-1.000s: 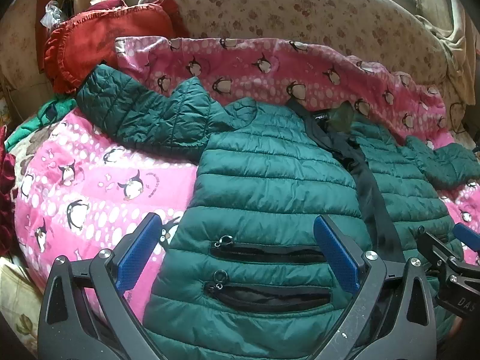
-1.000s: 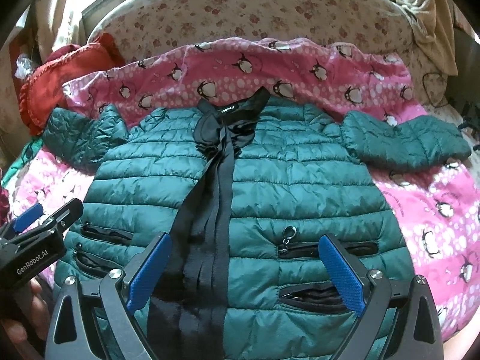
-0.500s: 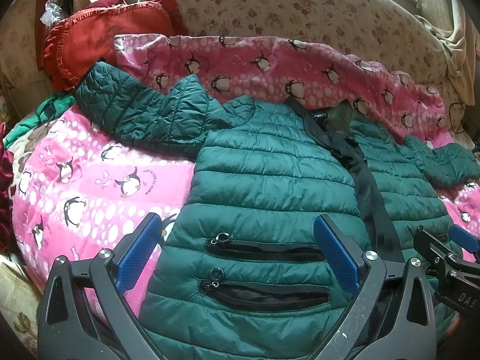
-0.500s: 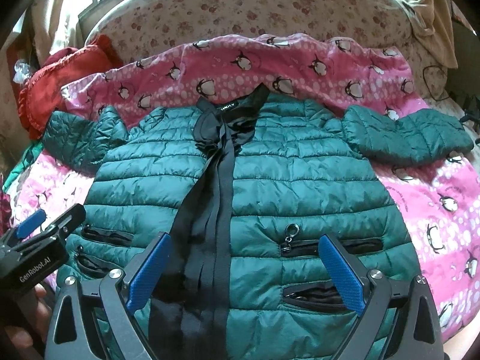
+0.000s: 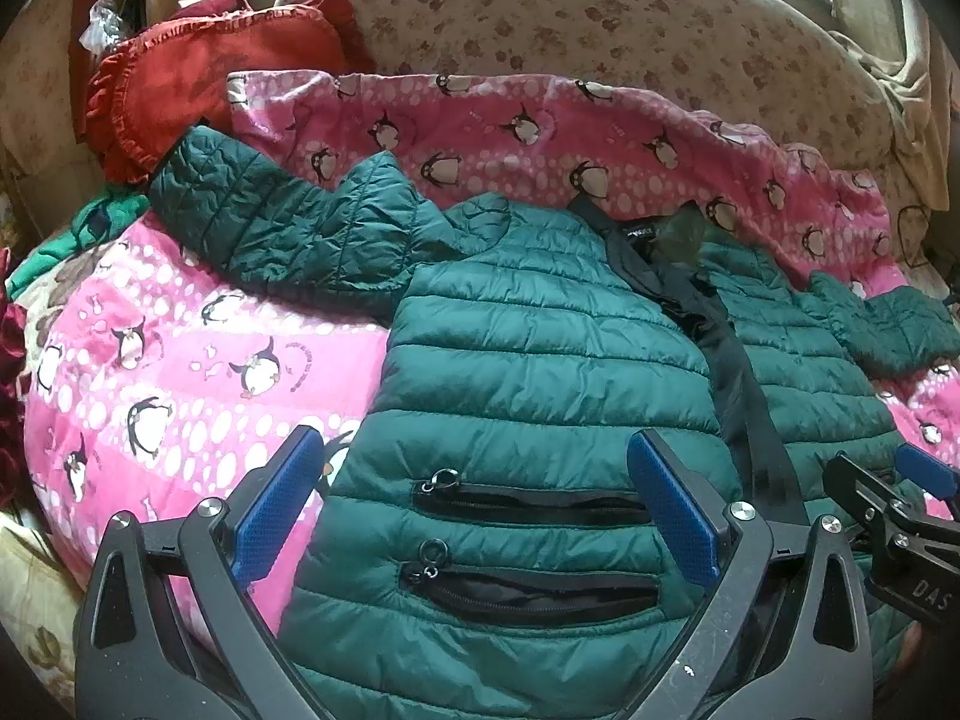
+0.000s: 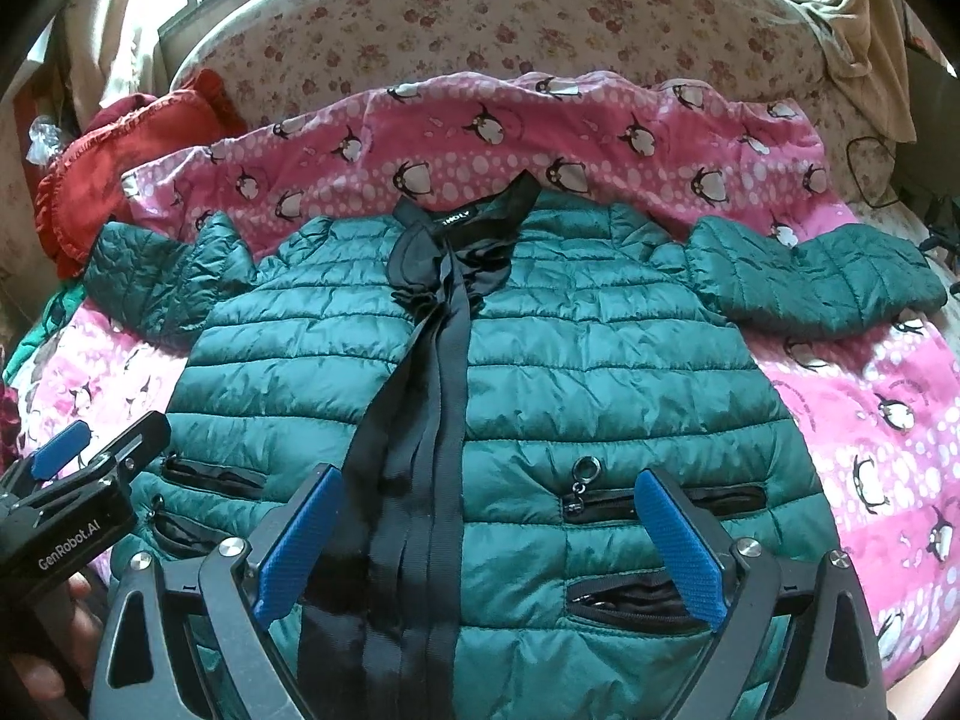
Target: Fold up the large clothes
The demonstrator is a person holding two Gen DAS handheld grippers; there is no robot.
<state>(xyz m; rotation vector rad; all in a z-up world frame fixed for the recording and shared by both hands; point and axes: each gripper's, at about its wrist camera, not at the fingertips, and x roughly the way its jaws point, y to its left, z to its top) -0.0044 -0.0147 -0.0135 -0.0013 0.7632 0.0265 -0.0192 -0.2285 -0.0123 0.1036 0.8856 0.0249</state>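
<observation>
A dark green quilted puffer jacket [image 6: 600, 348] lies flat, front up, on a pink penguin blanket [image 6: 870, 408], both sleeves spread out; it also shows in the left wrist view [image 5: 528, 360]. A black placket strip [image 6: 420, 420] runs down its middle. My left gripper [image 5: 480, 504] is open and empty above the jacket's lower left pockets [image 5: 528, 504]. My right gripper [image 6: 489, 534] is open and empty above the lower hem, between the placket and the right pockets [image 6: 612, 504]. Each gripper shows at the edge of the other's view.
A red ruffled cushion [image 5: 198, 72] lies at the far left behind the left sleeve [image 5: 270, 216]. A floral headboard [image 6: 540, 18] curves across the back. A beige cloth [image 6: 852, 6] hangs at the far right. Green fabric [image 5: 90, 228] lies at the left edge.
Both grippers have drifted a little; the views shifted slightly. The jaws stayed open and the jacket has not moved.
</observation>
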